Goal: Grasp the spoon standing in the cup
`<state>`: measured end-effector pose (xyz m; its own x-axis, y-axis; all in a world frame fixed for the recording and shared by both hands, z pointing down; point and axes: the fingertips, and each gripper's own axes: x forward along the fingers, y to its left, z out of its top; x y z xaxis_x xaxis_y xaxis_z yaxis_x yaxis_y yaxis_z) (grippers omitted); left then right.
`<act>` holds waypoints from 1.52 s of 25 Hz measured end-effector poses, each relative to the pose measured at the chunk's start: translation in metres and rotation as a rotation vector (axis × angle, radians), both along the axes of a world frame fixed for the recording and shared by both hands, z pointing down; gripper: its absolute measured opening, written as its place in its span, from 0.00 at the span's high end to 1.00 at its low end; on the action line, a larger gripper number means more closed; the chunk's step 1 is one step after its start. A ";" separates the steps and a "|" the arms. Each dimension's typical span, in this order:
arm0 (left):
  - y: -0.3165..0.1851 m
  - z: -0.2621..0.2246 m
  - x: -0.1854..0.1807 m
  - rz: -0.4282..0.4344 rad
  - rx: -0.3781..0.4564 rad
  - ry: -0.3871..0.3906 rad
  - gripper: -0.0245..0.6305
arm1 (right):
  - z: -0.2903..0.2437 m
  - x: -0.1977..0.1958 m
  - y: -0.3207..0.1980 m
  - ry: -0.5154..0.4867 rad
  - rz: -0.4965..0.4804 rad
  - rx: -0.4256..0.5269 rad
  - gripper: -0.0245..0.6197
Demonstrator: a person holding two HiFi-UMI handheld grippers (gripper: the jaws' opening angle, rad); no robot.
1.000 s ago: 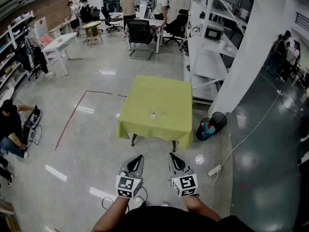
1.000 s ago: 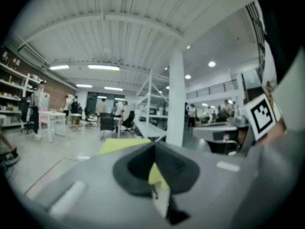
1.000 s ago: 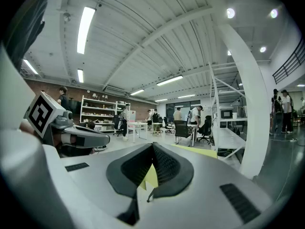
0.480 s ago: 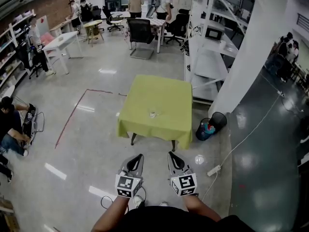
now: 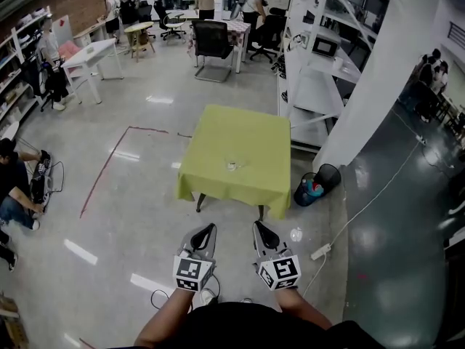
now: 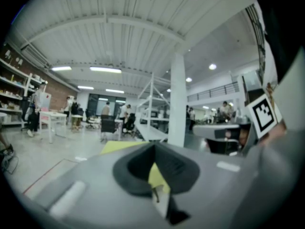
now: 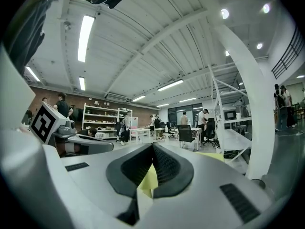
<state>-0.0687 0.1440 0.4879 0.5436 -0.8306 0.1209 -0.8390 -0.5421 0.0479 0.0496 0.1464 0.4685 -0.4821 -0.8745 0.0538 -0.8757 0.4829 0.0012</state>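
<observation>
The cup (image 5: 231,166) sits near the middle of the green-covered bench (image 5: 218,189). It is only a small pale speck in the head view, and the spoon in it is too small to make out from here. The person stands on the floor (image 5: 145,217) well short of the bench, so nothing is within reach. The left tongs (image 5: 206,230) and right tongs (image 5: 261,228) are held side by side close to the body, pointing forward at the bench. This looks like a carrying pose that keeps both aimed at the target for the approach. In each gripper view the jaws meet at the tips with nothing between them, and only a sliver of the bench shows through the gap lower down. The grasp has not begun. The next need is probably to close the distance, then part one pair of jaws.
</observation>
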 end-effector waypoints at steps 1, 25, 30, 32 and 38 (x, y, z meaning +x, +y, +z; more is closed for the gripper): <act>-0.001 -0.001 -0.002 0.007 0.002 0.000 0.95 | -0.001 -0.002 0.000 0.004 0.003 0.001 0.95; -0.090 0.007 0.040 0.006 -0.021 -0.037 0.95 | 0.004 0.029 -0.089 0.009 -0.064 -0.003 0.95; -0.124 0.005 0.061 -0.038 -0.017 -0.042 0.95 | 0.006 0.058 -0.130 0.009 -0.098 -0.001 0.95; -0.134 0.002 0.066 -0.055 -0.012 -0.047 0.95 | 0.006 0.065 -0.140 0.002 -0.112 -0.002 0.95; -0.153 0.002 0.065 -0.098 -0.015 -0.067 0.95 | 0.017 0.068 -0.160 -0.015 -0.148 -0.028 0.95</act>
